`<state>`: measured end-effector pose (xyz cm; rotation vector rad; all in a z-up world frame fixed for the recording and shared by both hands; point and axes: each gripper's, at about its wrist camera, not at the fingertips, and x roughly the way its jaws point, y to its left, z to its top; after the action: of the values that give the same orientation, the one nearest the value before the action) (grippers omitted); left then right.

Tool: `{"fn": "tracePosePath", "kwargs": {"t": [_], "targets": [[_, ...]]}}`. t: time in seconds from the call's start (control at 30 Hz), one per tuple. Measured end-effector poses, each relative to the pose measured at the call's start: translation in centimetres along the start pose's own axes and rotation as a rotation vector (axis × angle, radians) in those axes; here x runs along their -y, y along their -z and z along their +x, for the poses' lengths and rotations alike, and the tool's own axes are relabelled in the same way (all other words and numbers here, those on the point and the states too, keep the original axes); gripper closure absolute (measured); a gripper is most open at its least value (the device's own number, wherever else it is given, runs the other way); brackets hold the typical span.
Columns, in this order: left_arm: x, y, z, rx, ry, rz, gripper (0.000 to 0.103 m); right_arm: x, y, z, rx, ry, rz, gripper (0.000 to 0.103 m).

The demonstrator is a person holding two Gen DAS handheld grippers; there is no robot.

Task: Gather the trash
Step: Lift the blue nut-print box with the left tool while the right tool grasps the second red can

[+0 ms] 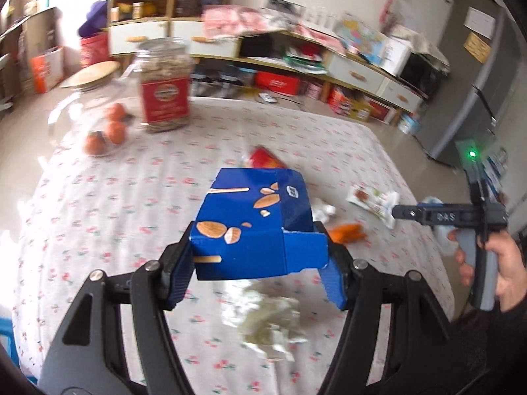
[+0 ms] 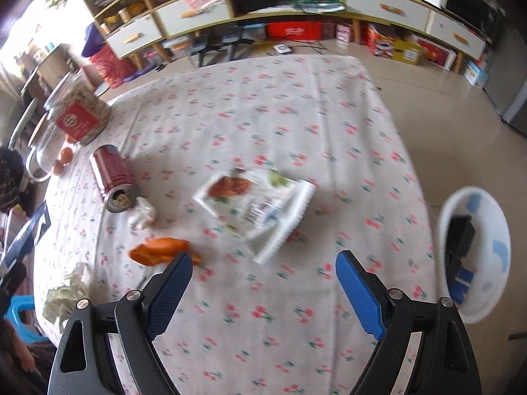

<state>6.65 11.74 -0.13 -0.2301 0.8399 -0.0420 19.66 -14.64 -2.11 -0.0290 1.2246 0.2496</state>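
A blue snack box point(image 1: 253, 227) hangs above a table, clamped at its near end between the fingers of the left gripper point(image 1: 255, 273) and lifted clear of the cherry-print tablecloth point(image 1: 98, 217). Below it lies crumpled tissue point(image 1: 268, 322); beyond it, toward the table's middle, sit a red can point(image 2: 112, 177), a smaller white wad point(image 2: 142, 215), orange peel point(image 2: 158, 250) and a flat printed snack wrapper point(image 2: 253, 207), each apart from the next. The right gripper point(image 2: 263, 293) hovers with its jaws spread wide and nothing between them, just short of the wrapper and beside the peel. The far half of the cloth is bare out to its far edge and right-hand corner. At the left edge stand a glass jar with a red label point(image 1: 164, 82) and a clear bowl of oranges point(image 1: 105, 128). Off the table's right edge, on the tiled floor, a white basin point(image 2: 474, 256) holds dark and blue items. Low shelving point(image 2: 296, 3) lines the wall behind.
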Motion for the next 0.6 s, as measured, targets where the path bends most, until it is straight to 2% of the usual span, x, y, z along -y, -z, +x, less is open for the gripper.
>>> {"fn": "tracePosePath", "kwargs": {"t": [0.07, 0.17, 0.33, 0.6], "targets": [[-1.6, 0.0, 0.5, 0.001, -0.038, -0.054, 0.036, -2.3, -1.0, 0.8, -0.010, -0.026, -0.033, 0.013], [-3.5, 0.1, 1.0, -0.005, -0.051, -0.125, 0.036, -5.8, -2.4, 2.3, -0.026, -0.078, -0.073, 0.013], [-4.7, 0.1, 1.1, -0.007, -0.065, -0.166, 0.036, -11.4, -4.4, 4.9, -0.024, -0.112, -0.177, 0.013], [-5.9, -0.2, 1.0, -0.008, -0.079, -0.208, 0.036, -15.5, -6.1, 8.4, -0.020, -0.146, -0.272, 0.014]]}}
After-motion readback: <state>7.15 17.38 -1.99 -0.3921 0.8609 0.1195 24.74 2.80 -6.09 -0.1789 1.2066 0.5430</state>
